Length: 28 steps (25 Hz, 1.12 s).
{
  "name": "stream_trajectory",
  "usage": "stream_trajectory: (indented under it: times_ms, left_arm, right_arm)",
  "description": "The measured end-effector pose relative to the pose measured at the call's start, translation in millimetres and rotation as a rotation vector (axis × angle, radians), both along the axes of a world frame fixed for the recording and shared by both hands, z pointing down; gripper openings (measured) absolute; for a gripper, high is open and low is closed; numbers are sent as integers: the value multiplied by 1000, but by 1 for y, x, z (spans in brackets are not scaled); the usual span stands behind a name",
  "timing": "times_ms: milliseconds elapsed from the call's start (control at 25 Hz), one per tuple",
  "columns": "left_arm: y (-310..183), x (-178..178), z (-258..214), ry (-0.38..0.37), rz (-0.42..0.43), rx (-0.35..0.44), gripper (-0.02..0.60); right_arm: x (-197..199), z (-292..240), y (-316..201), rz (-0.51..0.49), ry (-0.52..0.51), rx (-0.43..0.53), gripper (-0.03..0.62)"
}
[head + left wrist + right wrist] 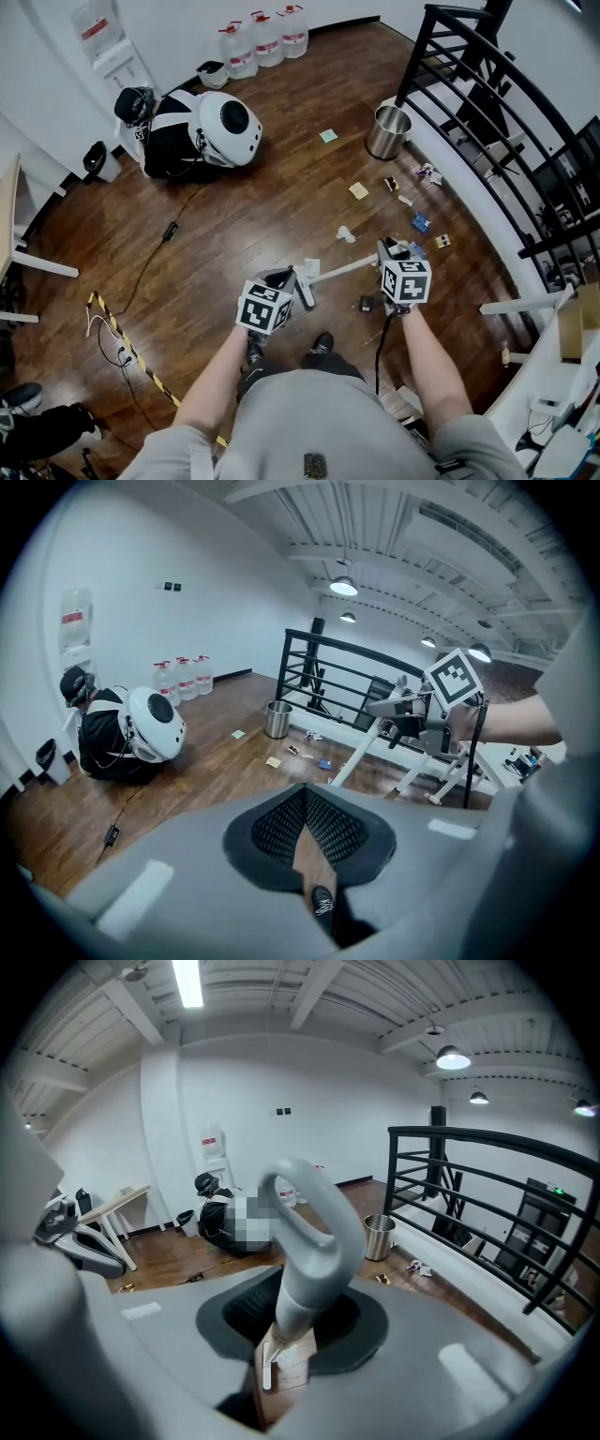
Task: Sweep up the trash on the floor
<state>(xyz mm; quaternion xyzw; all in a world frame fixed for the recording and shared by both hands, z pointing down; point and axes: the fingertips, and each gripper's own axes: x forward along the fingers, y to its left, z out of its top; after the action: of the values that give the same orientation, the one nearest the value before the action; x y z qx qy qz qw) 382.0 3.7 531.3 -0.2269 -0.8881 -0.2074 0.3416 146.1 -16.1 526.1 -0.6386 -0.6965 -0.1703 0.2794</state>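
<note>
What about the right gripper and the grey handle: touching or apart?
Touching. The right gripper view shows the grey handle standing between the jaws of the right gripper, with the pads closed against its shaft.

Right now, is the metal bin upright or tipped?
Upright: the metal bin stands on its base, open mouth facing up.
</note>
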Motion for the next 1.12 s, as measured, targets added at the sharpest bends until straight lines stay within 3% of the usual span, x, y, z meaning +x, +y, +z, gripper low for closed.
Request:
stream_trajectory:
  times_ms: [360, 560, 880, 1120]
  left_arm:
    - [0, -70, -4, -1, 78, -17, 8]
    - [7, -103, -9, -15, 119, -52, 8]
    - [49, -114, -60, -121, 146, -152, 8]
    - [95, -85, -94, -200, 155, -185, 8]
  right_arm:
    - [-92, -12, -28, 111, -46, -9, 72]
    - [-118, -16, -41, 151, -69, -5, 72]
    - [-87, -30, -35, 189, -28, -24, 71]
    - [-30, -62, 8, 160, -27, -60, 69]
